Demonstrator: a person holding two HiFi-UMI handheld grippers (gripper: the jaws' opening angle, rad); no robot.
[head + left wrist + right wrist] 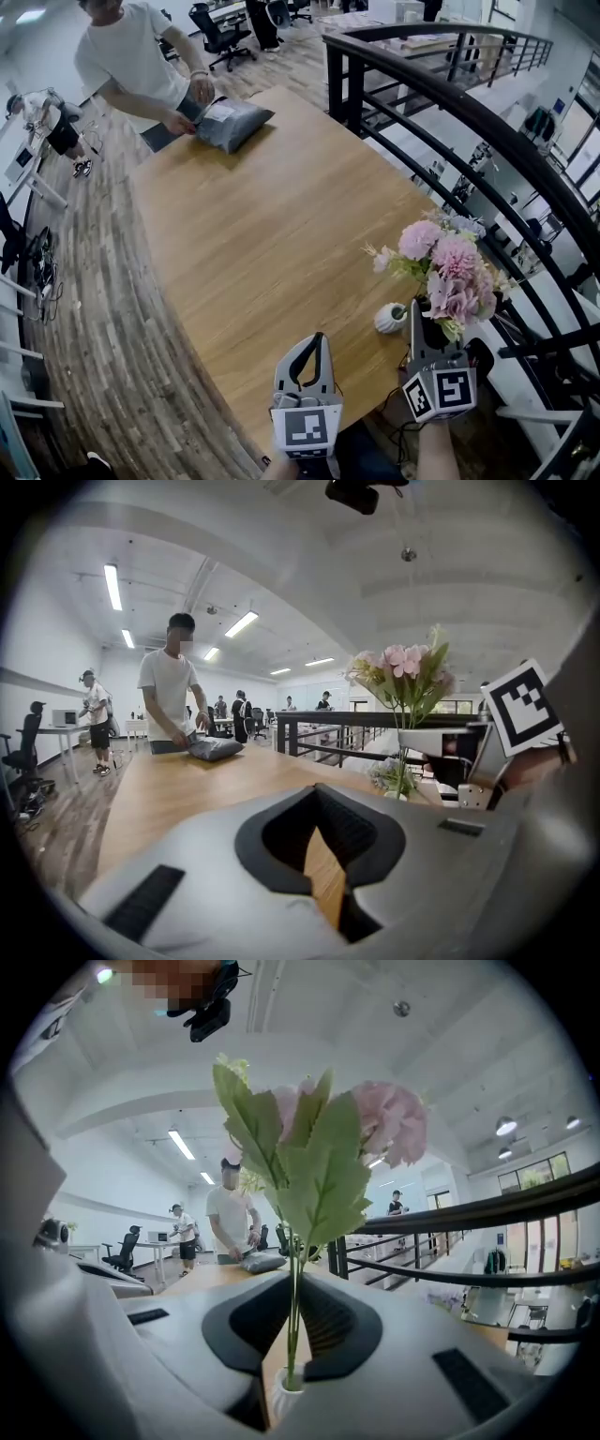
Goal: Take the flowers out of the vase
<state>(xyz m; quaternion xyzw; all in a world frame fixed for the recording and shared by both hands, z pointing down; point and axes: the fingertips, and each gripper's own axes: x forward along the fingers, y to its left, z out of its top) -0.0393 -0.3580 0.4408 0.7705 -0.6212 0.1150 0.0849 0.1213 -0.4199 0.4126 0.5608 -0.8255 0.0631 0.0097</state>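
A bunch of pink flowers [451, 272] with green leaves rises at the table's right edge. My right gripper [417, 330] is shut on the flower stems [294, 1307], which run up between its jaws. Just below the jaws is the small white ribbed vase [391, 319], and the stems' lower ends reach into the vase's mouth [285, 1393]. My left gripper [317, 349] hovers over the table's near edge, left of the vase, shut with nothing in it. In the left gripper view the flowers [401, 670] and the right gripper's marker cube [521, 716] show at the right.
The wooden table [253, 234] stretches away. At its far end a person in a white T-shirt [141, 61] handles a grey package [232, 122]. A black metal railing [450, 103] runs close along the table's right side. Office chairs and desks stand beyond.
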